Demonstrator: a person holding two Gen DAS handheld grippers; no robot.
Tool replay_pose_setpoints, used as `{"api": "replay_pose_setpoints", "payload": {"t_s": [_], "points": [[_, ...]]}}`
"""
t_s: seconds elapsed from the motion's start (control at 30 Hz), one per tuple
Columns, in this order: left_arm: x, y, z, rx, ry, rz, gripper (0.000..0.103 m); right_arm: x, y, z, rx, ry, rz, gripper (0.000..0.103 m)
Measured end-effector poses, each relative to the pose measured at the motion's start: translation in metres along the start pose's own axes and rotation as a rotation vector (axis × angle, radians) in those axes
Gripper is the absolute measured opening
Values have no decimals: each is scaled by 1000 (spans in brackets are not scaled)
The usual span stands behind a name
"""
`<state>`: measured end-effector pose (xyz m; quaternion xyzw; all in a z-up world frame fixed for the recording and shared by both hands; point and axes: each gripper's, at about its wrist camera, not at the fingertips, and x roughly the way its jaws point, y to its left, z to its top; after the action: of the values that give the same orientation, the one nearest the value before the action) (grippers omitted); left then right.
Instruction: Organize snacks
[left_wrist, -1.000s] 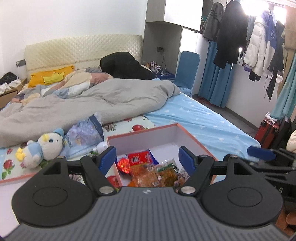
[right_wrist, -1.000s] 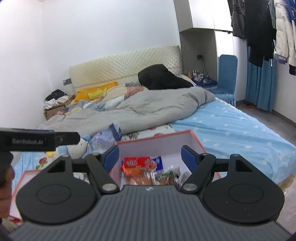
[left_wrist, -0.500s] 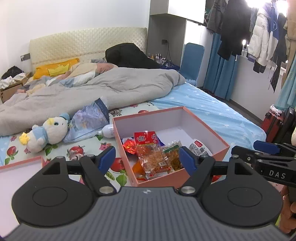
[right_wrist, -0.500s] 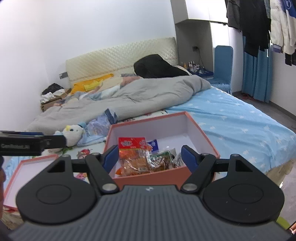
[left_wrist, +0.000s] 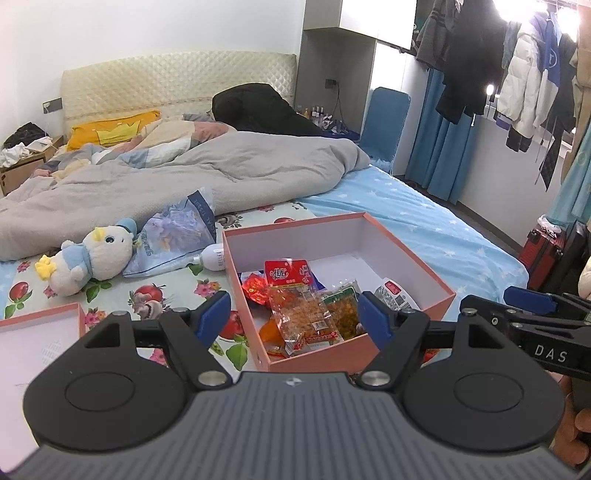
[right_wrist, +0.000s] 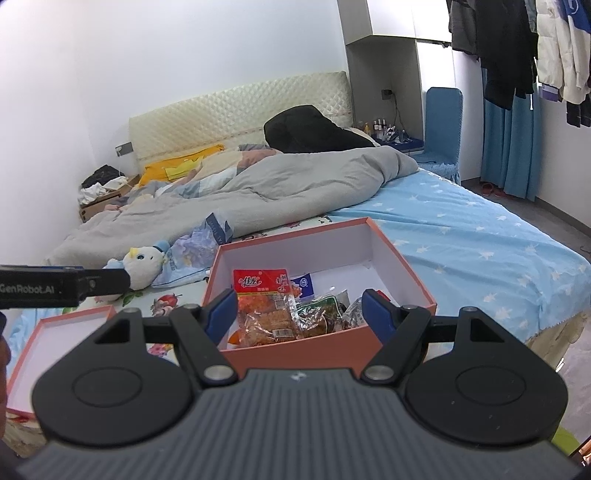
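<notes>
An open orange box (left_wrist: 406, 258) (right_wrist: 406, 273) sits on the bed with several snack packets inside. The largest is a clear packet with a red header (left_wrist: 295, 295) (right_wrist: 264, 299), and a greenish packet (left_wrist: 341, 308) (right_wrist: 317, 314) lies beside it. My left gripper (left_wrist: 293, 319) hovers open just short of the box's near wall, nothing between its blue pads. My right gripper (right_wrist: 299, 312) is open too, in front of the same box, with nothing held. The right gripper also shows at the left wrist view's right edge (left_wrist: 532, 306).
The box's lid (left_wrist: 33, 343) (right_wrist: 55, 339) lies upside down to the left on the floral sheet. A plush duck (left_wrist: 88, 258) (right_wrist: 142, 266), a blue-patterned bag (left_wrist: 177, 232) and a white bottle (left_wrist: 214, 256) lie behind. A grey duvet (left_wrist: 184, 173) covers the far bed. A red suitcase (left_wrist: 541, 251) stands right.
Both views have tipped downward, so the box and its packets now show in full between the fingers. The lid came into sight at left. Both grippers stayed open.
</notes>
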<state>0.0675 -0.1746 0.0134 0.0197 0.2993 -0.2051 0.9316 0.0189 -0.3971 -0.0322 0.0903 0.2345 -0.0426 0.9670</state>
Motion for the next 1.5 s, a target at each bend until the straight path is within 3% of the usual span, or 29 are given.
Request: {"api": "replay_pose_setpoints", "payload": {"t_s": [0.1,0.2,0.4,0.73,1.5], "points": [[0,1,0,-5,3,-3,84,0,1,1,-5,-2,-9,76],[-1,2,1,-12,-2,23,100,1,1,1,-10,-5,-27,76],[0,9,4,-53,11,22,103,0,-5,3,-7,-23,-35,103],[2,15,5,-65,16,70,103,-1,-10,4,26,-25,-11,103],[-2,16,5,-54,-3,80,103,3,-5,1,24,1,4,103]]}}
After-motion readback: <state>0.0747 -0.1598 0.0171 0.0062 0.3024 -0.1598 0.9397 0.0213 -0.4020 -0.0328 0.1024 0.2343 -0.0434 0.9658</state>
